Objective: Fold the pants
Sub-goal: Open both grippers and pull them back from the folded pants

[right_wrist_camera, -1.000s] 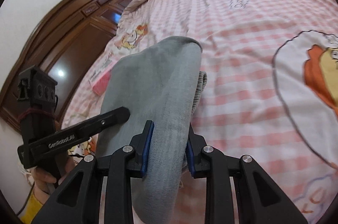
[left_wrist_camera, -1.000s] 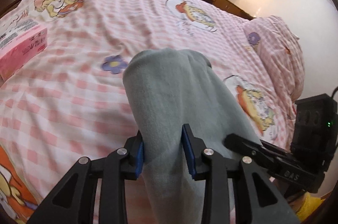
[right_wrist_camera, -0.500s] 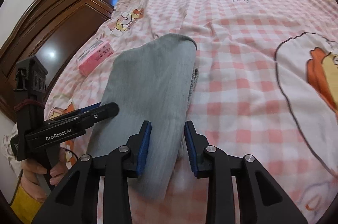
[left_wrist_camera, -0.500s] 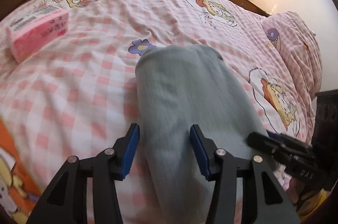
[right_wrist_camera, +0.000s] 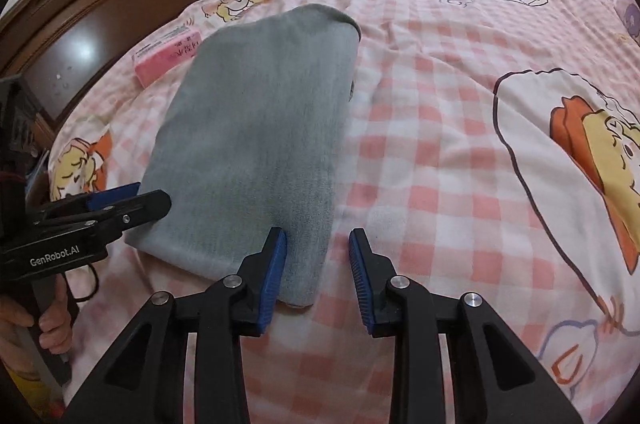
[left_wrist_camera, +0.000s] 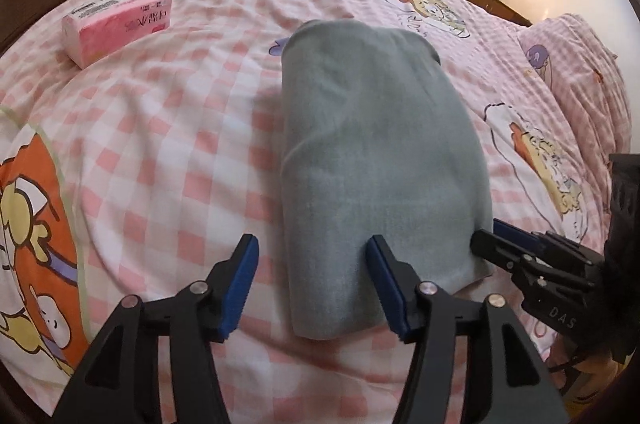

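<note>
Folded pants [left_wrist_camera: 376,160] lie on bed [left_wrist_camera: 160,144], long axis running away from both grippers. Left gripper [left_wrist_camera: 312,284] and right gripper [right_wrist_camera: 318,264] released, straddling pants' near corners.

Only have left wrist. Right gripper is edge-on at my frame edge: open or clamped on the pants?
Observer: Open. In the right wrist view the right gripper has its jaws apart. The near right corner of the pants lies under the gap, not pinched.
Operator: Far right edge of the fold tidy?
Observer: Not fully. An under layer pokes out past the top layer there.
Operator: How does my gripper sit from that side?
Observer: The left gripper shows side-on, its tip overlapping the near left corner. I can't tell whether it is touching.
</note>
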Motion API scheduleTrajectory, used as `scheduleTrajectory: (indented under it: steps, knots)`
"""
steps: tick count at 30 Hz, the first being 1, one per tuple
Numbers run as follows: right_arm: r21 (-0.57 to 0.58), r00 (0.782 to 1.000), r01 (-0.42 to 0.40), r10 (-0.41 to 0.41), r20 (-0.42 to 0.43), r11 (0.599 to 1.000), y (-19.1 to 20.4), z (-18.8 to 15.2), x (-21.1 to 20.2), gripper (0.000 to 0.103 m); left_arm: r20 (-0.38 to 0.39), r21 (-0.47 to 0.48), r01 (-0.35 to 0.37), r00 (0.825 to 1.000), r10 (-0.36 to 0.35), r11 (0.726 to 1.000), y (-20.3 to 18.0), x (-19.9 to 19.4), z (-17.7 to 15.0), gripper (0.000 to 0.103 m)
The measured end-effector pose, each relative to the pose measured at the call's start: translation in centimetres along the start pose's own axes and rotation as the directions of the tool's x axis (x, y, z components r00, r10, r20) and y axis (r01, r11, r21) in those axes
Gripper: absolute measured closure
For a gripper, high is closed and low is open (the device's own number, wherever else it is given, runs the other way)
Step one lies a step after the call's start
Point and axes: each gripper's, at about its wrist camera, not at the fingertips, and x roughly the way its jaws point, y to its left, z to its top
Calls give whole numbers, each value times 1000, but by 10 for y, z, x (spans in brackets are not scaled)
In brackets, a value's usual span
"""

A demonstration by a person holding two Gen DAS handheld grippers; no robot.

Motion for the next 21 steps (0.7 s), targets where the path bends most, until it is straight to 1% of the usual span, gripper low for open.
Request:
scheduleTrajectory:
  steps: [4,9,13,14,16,18,19,21]
  knots:
    - [35,1000,-22,23,-5,999,-4,0,-3,68,13,-9,-28,1000,28,1000,-2,-4,-2,40]
    - [84,999,-53,54,-6,995,-5,-1,-15,68,33,-4,-79,996,79,997,-13,-19,-10,40]
    - [71,999,-45,45,3,996,3,-5,-29,68,39,6,-106,994,106,994,-23,-29,-19,32]
    - [67,999,-41,41,3,997,5,-6,-31,67,44,6,-110,993,109,994,-25,-32,-22,28]
    - [61,1000,-29,29,4,998,8,-11,-37,60,49,3,-113,992,113,994,-28,-36,-25,21]
    - [58,1000,-14,13,11,998,11,-16,-43,50,55,-3,-119,991,119,993,-31,-41,-31,16]
    - [54,1000,0,0,14,999,13,-20,-46,49,55,-7,-128,990,128,992,-32,-43,-34,14]
    - [46,1000,14,-15,15,999,15,-25,-50,48,45,-15,-140,989,141,990,-34,-43,-39,13]
